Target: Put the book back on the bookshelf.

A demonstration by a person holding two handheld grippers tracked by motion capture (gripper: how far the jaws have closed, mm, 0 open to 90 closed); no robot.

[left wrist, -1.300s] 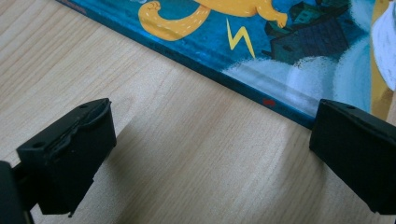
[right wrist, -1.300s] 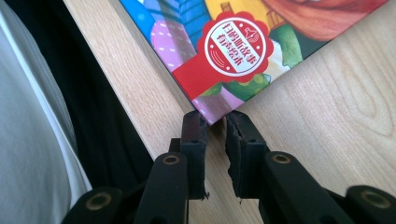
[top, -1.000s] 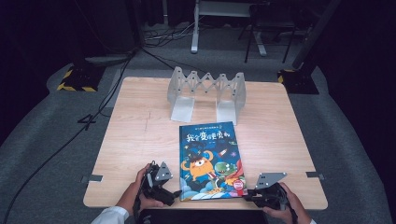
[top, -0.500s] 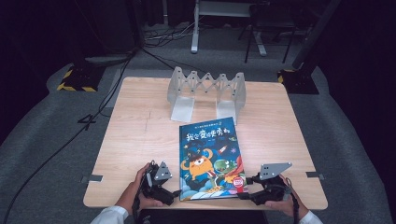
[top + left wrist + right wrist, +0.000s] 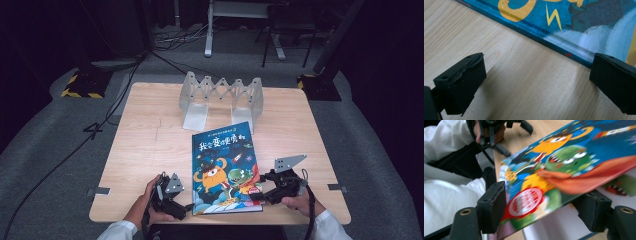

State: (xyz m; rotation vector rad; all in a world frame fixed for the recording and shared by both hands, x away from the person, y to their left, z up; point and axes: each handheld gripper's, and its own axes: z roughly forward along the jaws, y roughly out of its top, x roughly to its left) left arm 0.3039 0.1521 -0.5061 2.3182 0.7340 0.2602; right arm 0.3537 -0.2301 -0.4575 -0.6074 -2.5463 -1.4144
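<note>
Right gripper view: right tongs point(image 5: 541, 207) straddle the lifted cover corner of the book point(image 5: 574, 160), jaws apart, not clamped. Left tongs point(image 5: 536, 80) apart over bare tabletop point(image 5: 519, 82), book spine just ahead. Folding rack point(image 5: 222, 97) well beyond both.

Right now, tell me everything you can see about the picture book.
The picture book is a glossy hardcover with a blue cover showing cartoon monsters, Chinese title lettering and a round red sticker. It lies at the table's near edge. The right claw has its front cover between the jaws, lifted off the white page beneath. The left claw sits open beside its spine.
</note>
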